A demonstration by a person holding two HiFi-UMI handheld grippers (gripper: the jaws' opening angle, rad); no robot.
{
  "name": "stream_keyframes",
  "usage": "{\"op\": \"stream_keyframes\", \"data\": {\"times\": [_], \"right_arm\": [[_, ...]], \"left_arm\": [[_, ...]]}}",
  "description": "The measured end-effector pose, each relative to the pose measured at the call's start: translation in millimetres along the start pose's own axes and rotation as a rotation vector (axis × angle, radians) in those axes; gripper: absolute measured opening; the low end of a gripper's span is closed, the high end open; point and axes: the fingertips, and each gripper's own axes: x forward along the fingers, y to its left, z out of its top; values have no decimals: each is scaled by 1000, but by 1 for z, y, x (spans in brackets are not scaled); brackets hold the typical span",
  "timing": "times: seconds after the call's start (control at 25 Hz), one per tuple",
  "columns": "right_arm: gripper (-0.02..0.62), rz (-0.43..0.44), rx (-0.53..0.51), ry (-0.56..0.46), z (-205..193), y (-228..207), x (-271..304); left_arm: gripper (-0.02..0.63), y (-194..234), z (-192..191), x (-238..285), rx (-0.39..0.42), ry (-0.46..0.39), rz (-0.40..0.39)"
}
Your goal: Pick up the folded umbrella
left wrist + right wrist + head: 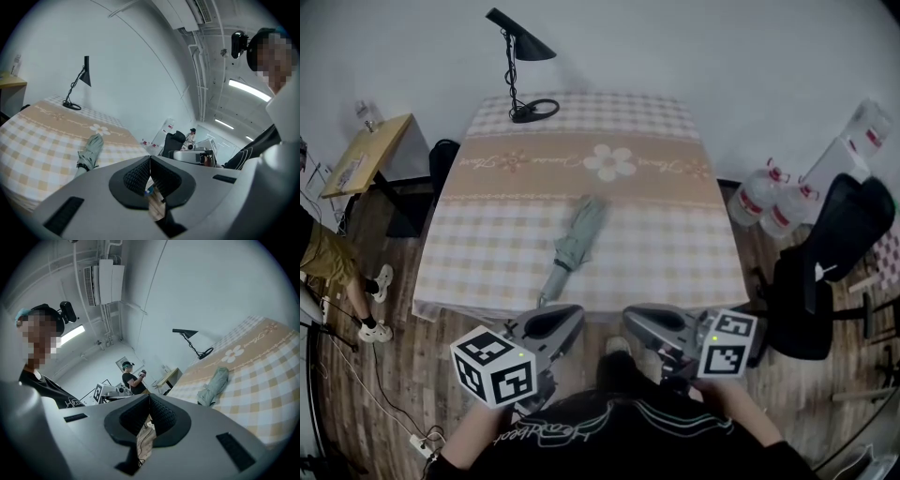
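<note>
I keep both pairs of jaws closed, empty. Folded umbrella (578,234) lies ahead on tabletop (675,246), long axis pointing away; handle end nearest left gripper (575,312), right gripper (631,316) slightly farther.

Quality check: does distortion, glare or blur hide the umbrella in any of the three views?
Head view: fisheye bows the table edges, corners darken, yet the folded umbrella is sharp under even light. Left gripper view: heavy barrel distortion, bright ceiling strips, no glare on the umbrella. Right gripper view: same vignette, umbrella clear.
</note>
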Motion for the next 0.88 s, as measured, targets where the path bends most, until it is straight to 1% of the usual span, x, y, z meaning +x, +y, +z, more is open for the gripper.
{"op": "stream_keyframes", "data": {"times": [0.12,0.36,0.56,0.76,0.8,0.88], "right_arm": [[12,13,8,5,16,-18,7],[12,30,22,29,41,-54,16],[12,35,41,39,59,-86,21],[12,44,59,45,73,-114,24],[12,46,66,48,74,-119,25],[12,50,78,50,77,-128,26]], "left_arm": [[-2,14,12,12,-2,1,24],[-2,44,30,42,-33,3,67],[-2,66,41,64,-56,9,90],[2,84,47,89,-43,40,109],[7,86,48,93,-33,45,115],[50,94,49,100,-10,63,141]]}}
